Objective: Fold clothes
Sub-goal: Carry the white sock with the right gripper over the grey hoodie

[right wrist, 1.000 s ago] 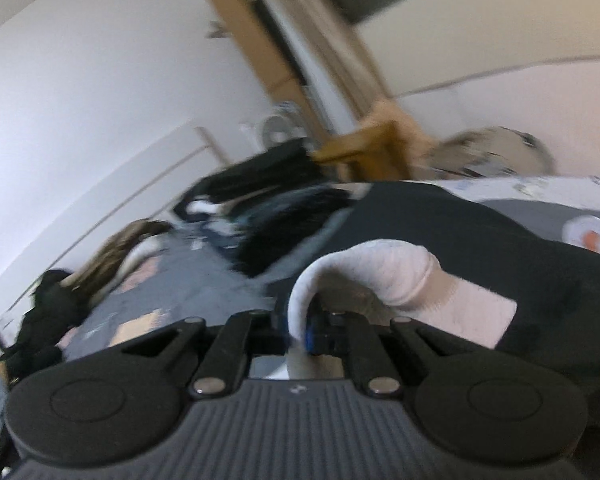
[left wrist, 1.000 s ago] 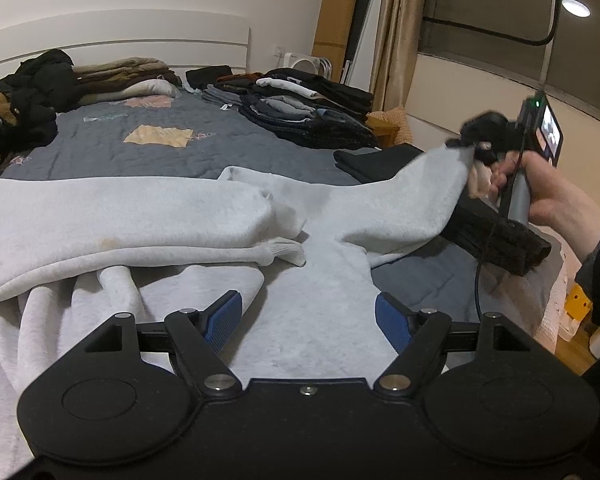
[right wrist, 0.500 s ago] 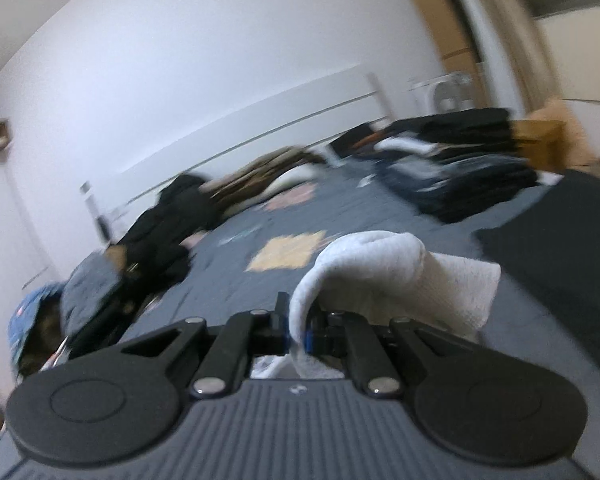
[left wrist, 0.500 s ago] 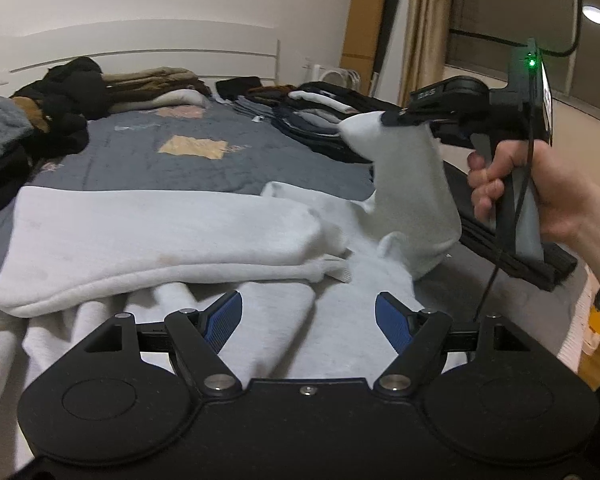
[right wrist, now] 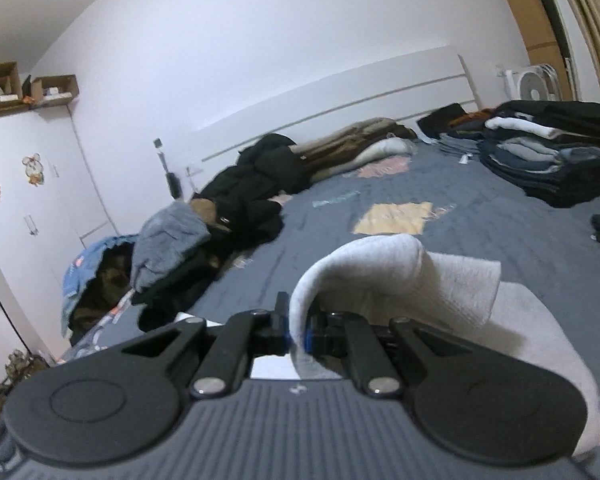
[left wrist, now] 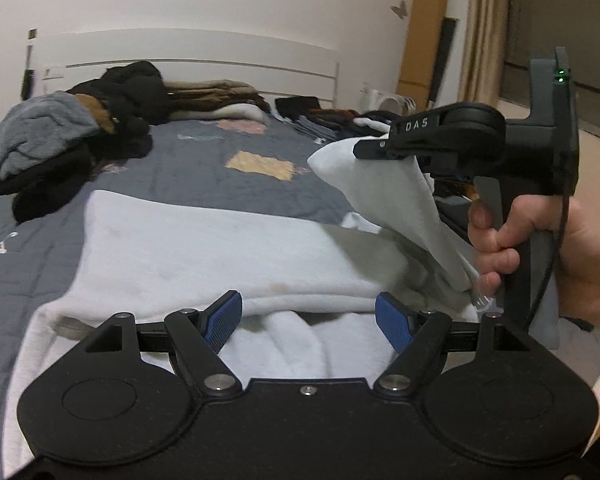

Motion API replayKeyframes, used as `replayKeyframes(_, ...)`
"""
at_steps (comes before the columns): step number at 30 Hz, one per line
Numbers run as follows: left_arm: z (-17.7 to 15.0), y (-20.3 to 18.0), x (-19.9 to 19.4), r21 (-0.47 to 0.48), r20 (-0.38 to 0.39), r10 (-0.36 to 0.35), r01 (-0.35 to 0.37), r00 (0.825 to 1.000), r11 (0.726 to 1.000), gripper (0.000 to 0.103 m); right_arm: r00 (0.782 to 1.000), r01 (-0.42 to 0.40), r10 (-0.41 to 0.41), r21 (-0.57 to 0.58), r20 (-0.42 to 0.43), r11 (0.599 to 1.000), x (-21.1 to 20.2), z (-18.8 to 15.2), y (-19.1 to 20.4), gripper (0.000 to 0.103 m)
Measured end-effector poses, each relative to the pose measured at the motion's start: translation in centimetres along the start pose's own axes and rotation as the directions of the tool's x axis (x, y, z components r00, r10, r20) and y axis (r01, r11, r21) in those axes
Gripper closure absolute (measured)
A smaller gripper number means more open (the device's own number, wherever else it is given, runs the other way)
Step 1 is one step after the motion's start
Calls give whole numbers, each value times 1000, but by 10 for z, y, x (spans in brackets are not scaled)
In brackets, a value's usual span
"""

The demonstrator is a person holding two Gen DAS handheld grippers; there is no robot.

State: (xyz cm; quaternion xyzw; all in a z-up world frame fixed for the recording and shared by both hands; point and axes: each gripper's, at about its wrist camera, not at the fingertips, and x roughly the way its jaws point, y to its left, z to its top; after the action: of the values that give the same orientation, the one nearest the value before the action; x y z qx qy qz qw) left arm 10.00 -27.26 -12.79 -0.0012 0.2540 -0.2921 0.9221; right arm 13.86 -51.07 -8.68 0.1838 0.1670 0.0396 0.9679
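A light grey sweatshirt (left wrist: pixel 204 252) lies spread on the bed, one sleeve folded across its body. My left gripper (left wrist: pixel 308 320) hovers open just above its near part, blue pads (left wrist: pixel 224 320) apart with nothing between them. My right gripper (right wrist: pixel 298 330) is shut on the other sleeve's cuff (right wrist: pixel 384 276), which curls up and over its fingers. In the left wrist view the right gripper (left wrist: pixel 364 151) holds that sleeve (left wrist: pixel 396 200) lifted above the sweatshirt's right side, a hand (left wrist: pixel 540 248) on its handle.
The grey quilt (left wrist: pixel 204 168) carries a heap of dark clothes (left wrist: pixel 80 148) at the left, folded brown and white items (left wrist: pixel 216 100) by the white headboard (left wrist: pixel 188 60), and stacks of folded dark clothes (right wrist: pixel 556 152) at the right. A white fan (right wrist: pixel 532 84) stands behind them.
The right gripper has swung the sleeve up and leftward over the sweatshirt, turning from the curtain side toward the headboard. The left gripper has drifted a little, still open.
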Motion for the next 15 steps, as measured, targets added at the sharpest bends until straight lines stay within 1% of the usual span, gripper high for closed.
replayKeyframes(5, 4, 16, -5, -17, 6, 31, -31, 999, 999, 30, 999, -45, 44, -35, -14, 998, 15, -8, 35, 96)
replayKeyframes(8, 6, 27, -8, -17, 1, 55, -55, 998, 998, 30, 994, -74, 66, -85, -87, 994, 33, -24, 54, 95)
replayKeyframes(11, 7, 42, -10, -6, -5, 103, -103, 995, 995, 30, 982, -84, 48, -192, -181, 978, 50, -51, 68, 92)
replayKeyframes(12, 7, 49, -10, -20, -9, 117, -117, 993, 993, 30, 977, -89, 40, -227, -212, 970, 56, -60, 72, 90)
replayKeyframes(13, 8, 56, -11, -36, -14, 130, -130, 991, 991, 30, 970, -96, 31, -261, -241, 961, 61, -69, 77, 84)
replayKeyframes(14, 8, 62, -11, -51, -19, 140, -141, 990, 989, 30, 966, -107, 33, -281, -256, 954, 61, -74, 81, 76)
replayKeyframes(15, 9, 66, -11, -58, -21, 151, -152, 988, 987, 30, 962, -119, 35, -300, -271, 947, 60, -78, 84, 72)
